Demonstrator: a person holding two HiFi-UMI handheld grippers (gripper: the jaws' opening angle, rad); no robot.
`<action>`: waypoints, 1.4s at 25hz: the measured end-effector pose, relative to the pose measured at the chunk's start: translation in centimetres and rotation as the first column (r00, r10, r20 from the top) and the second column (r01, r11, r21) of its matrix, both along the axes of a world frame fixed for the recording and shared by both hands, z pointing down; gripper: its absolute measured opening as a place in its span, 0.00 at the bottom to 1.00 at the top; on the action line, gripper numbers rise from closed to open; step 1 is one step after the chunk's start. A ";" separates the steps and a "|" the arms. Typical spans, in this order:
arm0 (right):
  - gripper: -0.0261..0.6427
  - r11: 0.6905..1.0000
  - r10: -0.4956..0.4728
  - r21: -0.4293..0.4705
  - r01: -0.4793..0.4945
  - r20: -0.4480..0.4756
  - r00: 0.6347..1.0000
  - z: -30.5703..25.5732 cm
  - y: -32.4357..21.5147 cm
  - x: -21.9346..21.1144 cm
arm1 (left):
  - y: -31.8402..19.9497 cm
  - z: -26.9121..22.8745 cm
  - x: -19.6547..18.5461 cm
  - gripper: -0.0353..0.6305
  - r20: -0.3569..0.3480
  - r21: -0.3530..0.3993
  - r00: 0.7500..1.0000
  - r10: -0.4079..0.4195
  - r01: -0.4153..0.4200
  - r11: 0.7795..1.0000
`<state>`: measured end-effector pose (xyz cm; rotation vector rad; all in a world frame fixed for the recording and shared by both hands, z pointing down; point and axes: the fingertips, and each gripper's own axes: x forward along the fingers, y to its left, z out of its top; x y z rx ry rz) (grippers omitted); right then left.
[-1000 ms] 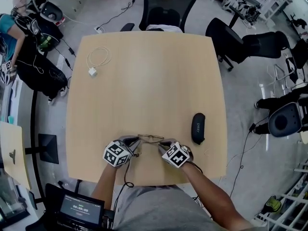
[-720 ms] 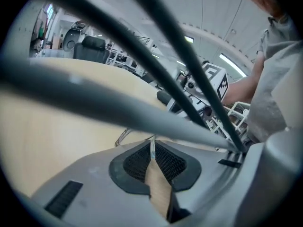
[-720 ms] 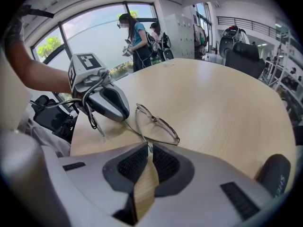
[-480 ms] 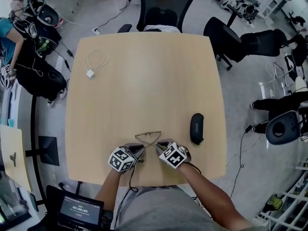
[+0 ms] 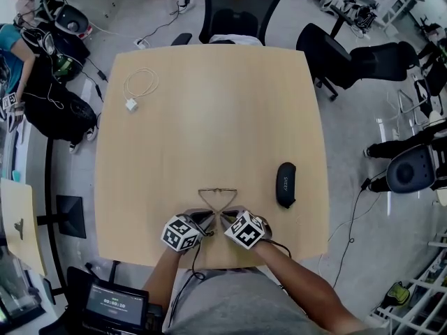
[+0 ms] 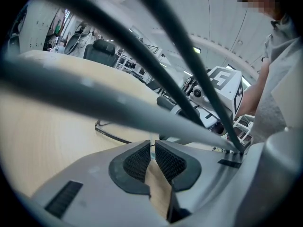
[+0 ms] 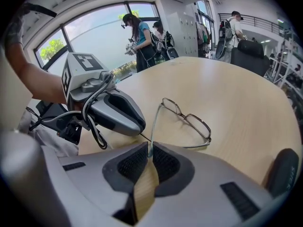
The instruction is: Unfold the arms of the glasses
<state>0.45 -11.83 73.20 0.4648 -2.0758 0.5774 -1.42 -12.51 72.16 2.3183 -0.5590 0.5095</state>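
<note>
Thin metal-rimmed glasses lie near the front edge of the wooden table. Their two arms run back from the frame and converge toward me, making a triangle. My left gripper is shut on the tip of one arm, a thin rod between its pads. My right gripper is shut on the tip of the other arm, which leads up to the lenses. The two grippers sit almost touching, side by side; the left gripper's grey body shows in the right gripper view.
A black glasses case lies on the table to the right of the glasses. A coiled white cable with a charger sits at the far left. Office chairs stand beyond the far edge. The front table edge is just behind both grippers.
Both grippers have drawn together toward the middle. The arms have swung out from lying along the frame to pointing back at me, and the frame has slid a little farther away.
</note>
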 end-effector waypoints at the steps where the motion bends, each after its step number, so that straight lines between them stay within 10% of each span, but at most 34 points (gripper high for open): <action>1: 0.09 1.000 -0.004 -0.004 0.004 0.006 1.000 0.2 0.3 -0.1 | 0.1 0.1 0.1 0.07 0.000 -0.001 1.000 0.001 -0.001 1.000; 7: 0.11 0.997 -0.074 -0.031 0.076 0.072 0.995 -0.4 1.3 -0.2 | -0.6 -2.2 0.4 0.07 -0.042 0.006 0.999 0.012 -0.011 1.000; 13: 0.38 0.986 -0.158 -0.027 0.162 0.125 0.980 -1.7 0.8 -1.5 | -3.6 -4.7 1.9 0.07 -0.021 0.075 0.990 0.142 -0.140 0.987; 22: 0.43 0.977 -0.201 -0.056 0.206 0.086 0.976 0.9 1.1 -0.7 | -2.9 0.7 3.7 0.07 0.087 -0.105 0.966 0.246 -0.236 0.966; 35: 0.43 0.954 -0.266 -0.126 0.272 0.063 0.962 1.0 1.2 0.9 | -2.1 3.0 1.8 0.07 0.229 -0.146 0.926 0.302 -0.274 0.951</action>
